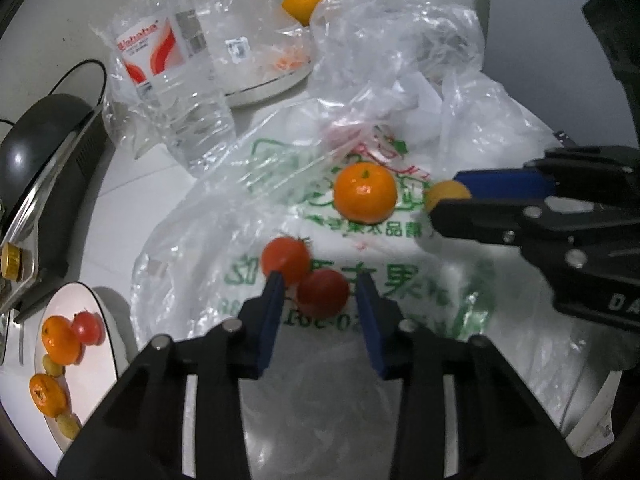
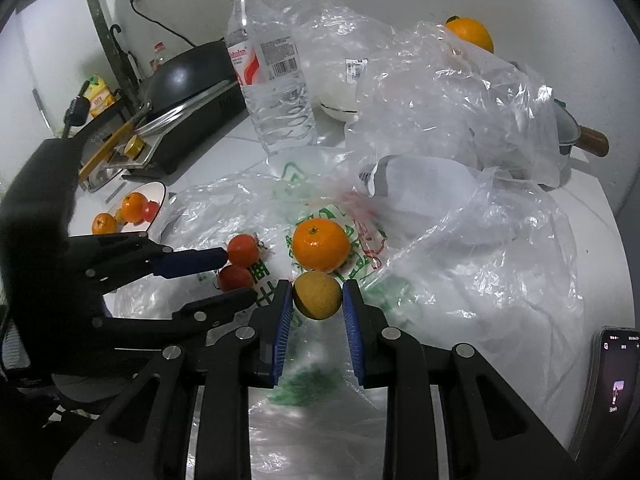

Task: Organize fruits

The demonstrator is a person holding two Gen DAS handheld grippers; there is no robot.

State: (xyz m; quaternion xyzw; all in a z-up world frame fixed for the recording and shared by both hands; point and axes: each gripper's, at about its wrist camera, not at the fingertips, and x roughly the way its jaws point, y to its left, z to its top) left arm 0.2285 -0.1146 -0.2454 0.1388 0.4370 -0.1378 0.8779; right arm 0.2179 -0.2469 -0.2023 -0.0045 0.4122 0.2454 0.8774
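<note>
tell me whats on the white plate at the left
The white plate holds two mandarins, one red tomato and small yellow-green fruits. Its near part is hidden behind the left gripper, so more fruit there can't be ruled out.

Your left gripper [image 1: 320, 284], a black linkage frame with 2 blue-padded fingers, points steeply down, and its jaws stand a narrow gap apart around a small round red tomato [image 1: 322, 293]; whether the pads actually press on it cannot be told. In the right wrist view the same gripper [image 2: 236, 276] reaches in from the left edge, one blue finger [image 2: 192, 261] above and one black finger below. Your right gripper [image 2: 317, 294], of the same build, also tilts downward, and its 2 blue pads are clamped on a small round yellow-brown fruit [image 2: 316, 295], one pad on each side of it.
</note>
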